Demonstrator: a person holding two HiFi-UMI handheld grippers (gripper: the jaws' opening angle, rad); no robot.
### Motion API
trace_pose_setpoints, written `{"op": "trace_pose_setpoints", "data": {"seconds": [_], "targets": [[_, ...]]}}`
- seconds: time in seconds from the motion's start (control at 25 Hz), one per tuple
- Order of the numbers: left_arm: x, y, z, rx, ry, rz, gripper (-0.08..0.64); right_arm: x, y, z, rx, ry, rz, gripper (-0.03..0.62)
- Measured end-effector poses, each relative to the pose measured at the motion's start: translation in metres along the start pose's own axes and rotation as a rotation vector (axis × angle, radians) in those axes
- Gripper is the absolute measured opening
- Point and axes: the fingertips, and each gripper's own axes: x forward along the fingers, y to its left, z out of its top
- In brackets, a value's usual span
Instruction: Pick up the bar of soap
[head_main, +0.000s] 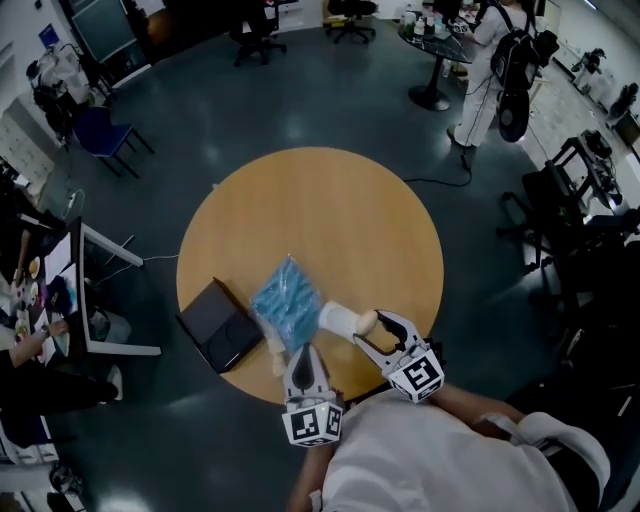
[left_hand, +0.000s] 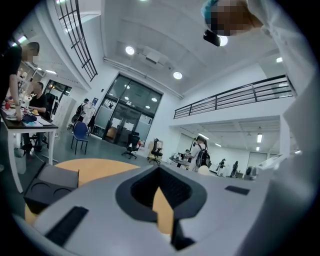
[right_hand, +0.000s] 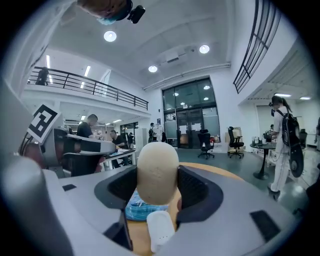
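Observation:
The bar of soap (head_main: 343, 319) is a cream oval, lifted just above the round wooden table (head_main: 320, 210) near its front edge. My right gripper (head_main: 362, 326) is shut on the soap. In the right gripper view the soap (right_hand: 157, 172) stands on end between the jaws and fills the gap. My left gripper (head_main: 300, 352) hovers at the table's front edge, pointing at a blue packet (head_main: 287, 300). Its jaws look shut with nothing between them, and only a thin wedge of table shows past them in the left gripper view (left_hand: 162, 210).
A black box (head_main: 218, 322) lies at the table's front left edge, beside the blue packet. A desk (head_main: 85, 300) with people stands at the left. A person with a backpack (head_main: 490, 70) stands far right by a small table. Office chairs line the back.

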Motion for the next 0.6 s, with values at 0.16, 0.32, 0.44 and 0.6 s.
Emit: {"op": "trace_pose_setpoints", "data": {"seconds": [0.16,0.32,0.44,0.6], "targets": [[0.002,0.005,0.000,-0.010,0.005,-0.002,0.006,0.006,0.008,0.000,-0.017,0.004,0.022,0.261],[0.002,0.004,-0.001,-0.005,0.004,-0.009,0.006,0.005,0.007,-0.001,-0.022,-0.002,0.015,0.261],[0.005,0.007,0.001,-0.006,0.004,-0.009,0.006,0.009,0.004,0.002,-0.026,-0.018,0.012,0.261],[0.007,0.011,0.001,-0.009,0.002,0.005,0.006,0.013,0.004,0.005,-0.019,-0.009,0.014,0.261]]}}
